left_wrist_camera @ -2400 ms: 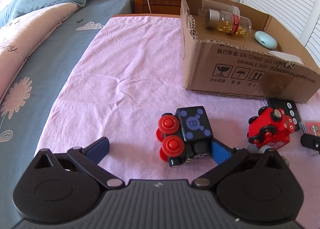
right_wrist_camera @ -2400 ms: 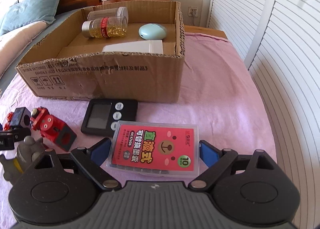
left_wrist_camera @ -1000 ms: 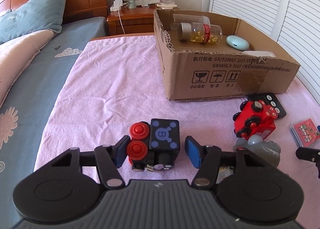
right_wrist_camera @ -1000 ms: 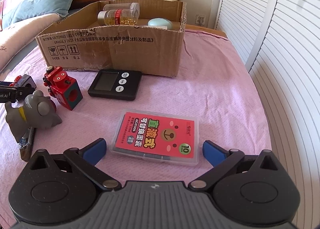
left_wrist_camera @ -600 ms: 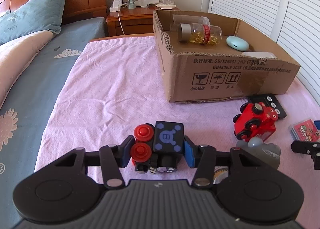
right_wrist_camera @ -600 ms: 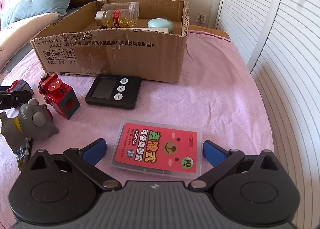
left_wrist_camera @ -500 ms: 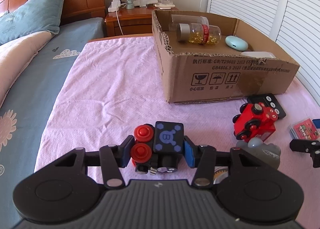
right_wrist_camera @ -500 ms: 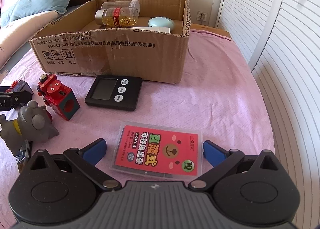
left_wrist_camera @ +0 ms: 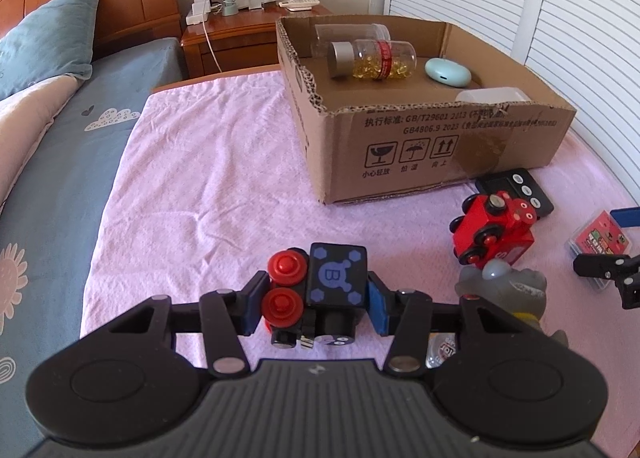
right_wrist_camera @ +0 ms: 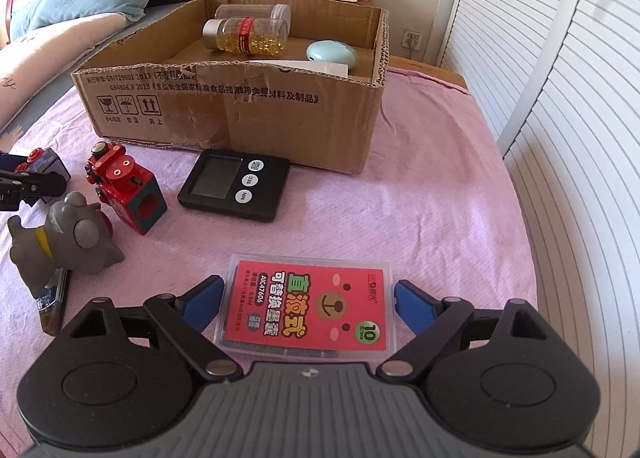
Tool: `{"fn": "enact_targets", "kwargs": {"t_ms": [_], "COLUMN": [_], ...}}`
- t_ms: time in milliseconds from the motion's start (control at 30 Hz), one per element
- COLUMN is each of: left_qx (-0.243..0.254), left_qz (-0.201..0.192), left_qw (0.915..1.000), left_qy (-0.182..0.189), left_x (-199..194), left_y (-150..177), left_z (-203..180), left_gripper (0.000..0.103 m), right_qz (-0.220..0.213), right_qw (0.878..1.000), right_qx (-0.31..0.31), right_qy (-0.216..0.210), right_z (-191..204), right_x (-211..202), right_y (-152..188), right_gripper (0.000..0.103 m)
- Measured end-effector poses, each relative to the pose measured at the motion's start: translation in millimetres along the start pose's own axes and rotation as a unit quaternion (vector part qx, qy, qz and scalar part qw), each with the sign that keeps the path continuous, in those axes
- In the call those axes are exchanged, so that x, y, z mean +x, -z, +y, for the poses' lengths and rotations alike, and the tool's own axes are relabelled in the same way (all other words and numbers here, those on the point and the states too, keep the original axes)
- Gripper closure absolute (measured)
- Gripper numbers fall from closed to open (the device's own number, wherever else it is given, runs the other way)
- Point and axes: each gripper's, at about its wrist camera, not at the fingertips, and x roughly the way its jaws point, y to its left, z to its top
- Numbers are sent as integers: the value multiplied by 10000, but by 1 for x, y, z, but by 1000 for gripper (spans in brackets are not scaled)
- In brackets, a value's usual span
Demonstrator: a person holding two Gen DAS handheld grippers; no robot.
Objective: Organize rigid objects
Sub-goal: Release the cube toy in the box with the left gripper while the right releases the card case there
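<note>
Left gripper now closed on the blue train, near the pink cloth's front edge, jaws wide seconds ago, so ready for lifting into the box; right gripper open, straddling the card case, narrower than before.

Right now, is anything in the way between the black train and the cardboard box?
Nothing visible. The left gripper is shut on the black train, and only bare pink cloth lies between it and the cardboard box. The train must still clear the box's near wall.
</note>
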Motion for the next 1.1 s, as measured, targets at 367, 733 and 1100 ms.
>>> {"fn": "enact_targets", "kwargs": {"t_ms": [367,733,1100], "left_qx": [439,806,944], "left_qz": [56,-538,-471], "left_qw": [9984,9927,9938], "left_qy": [360,718,354], "left_x": [-37,-55,3], "left_y": [-20,-88,-137], "left_z": [-9,-36,-53], "left_gripper": [53,53,53], "right_qz": [-237,-610,-912], "right_qw": [9991,9959,9936], "right_qx": [-263,-394,-504], "right_qy": [-233,-543,-439], "right_z": [-6,-13,-18], "right_x": [-29,-55,-65], "right_y": [-9,-39,-70], "right_gripper": [9,9,9]}}
